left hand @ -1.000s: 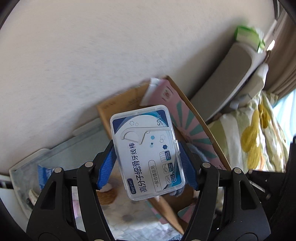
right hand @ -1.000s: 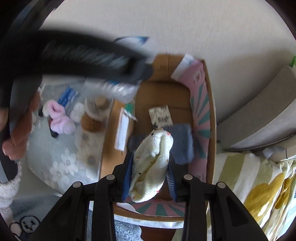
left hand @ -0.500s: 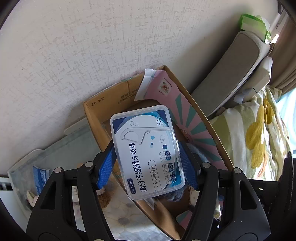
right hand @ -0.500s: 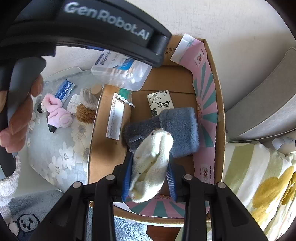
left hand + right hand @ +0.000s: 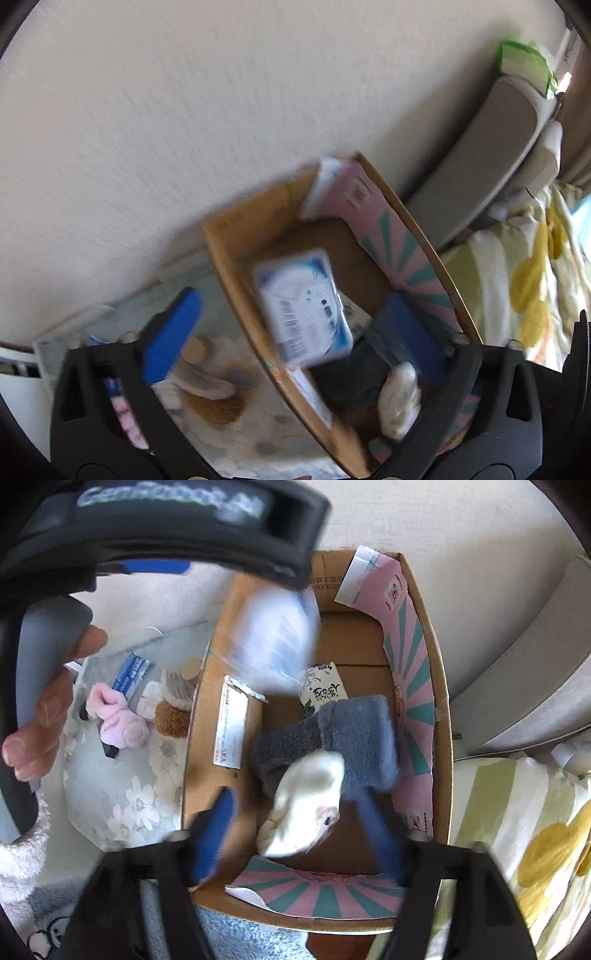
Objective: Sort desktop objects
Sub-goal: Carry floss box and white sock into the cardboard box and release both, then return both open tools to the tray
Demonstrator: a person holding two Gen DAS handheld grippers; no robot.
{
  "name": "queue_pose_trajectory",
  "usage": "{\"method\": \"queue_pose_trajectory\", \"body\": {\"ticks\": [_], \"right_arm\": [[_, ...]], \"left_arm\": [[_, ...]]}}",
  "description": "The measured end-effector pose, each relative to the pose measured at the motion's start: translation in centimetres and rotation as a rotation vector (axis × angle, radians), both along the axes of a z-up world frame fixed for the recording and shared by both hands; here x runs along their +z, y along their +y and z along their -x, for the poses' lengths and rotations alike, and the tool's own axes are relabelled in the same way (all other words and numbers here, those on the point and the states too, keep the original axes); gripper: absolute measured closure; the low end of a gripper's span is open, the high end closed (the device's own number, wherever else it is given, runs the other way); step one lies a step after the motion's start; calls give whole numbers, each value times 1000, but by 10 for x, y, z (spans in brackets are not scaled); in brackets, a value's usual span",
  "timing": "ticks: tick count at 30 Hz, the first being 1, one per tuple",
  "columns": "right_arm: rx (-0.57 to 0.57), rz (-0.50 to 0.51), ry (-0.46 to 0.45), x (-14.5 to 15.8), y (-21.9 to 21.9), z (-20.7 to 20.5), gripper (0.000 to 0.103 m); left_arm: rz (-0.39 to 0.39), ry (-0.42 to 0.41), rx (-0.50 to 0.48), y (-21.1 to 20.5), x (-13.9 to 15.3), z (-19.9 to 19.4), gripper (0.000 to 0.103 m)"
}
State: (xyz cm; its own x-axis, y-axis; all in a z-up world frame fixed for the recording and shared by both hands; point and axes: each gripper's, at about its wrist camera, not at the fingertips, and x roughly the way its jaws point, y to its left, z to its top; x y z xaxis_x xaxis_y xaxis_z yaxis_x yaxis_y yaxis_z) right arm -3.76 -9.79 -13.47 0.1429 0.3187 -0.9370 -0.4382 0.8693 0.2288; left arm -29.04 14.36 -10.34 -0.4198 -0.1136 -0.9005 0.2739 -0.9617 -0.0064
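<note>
Where both tongs gape, floss case (image 5: 304, 308) and cream sock (image 5: 306, 806) above cardboard box (image 5: 441, 716)

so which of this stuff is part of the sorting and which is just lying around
Part of the job:
- floss pick box, released over the cardboard box
- cream sock, dropping from the right gripper
- grey sock, in the box
- pink sock, on the floral mat
- left gripper, open

Lying about:
- bedding
- wall
</note>
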Motion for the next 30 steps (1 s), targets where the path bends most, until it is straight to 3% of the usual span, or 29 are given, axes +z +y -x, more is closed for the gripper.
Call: {"method": "queue_pose_trajectory", "body": {"ticks": [10,30], "right_arm": [[-44,-11,-43,13,-6,1,27],[46,26,-108,37,33,19,27]], "left_arm": [[-29,58,23,-25,23,-18,0],[15,114,71,-74,59,-97,0]]}}
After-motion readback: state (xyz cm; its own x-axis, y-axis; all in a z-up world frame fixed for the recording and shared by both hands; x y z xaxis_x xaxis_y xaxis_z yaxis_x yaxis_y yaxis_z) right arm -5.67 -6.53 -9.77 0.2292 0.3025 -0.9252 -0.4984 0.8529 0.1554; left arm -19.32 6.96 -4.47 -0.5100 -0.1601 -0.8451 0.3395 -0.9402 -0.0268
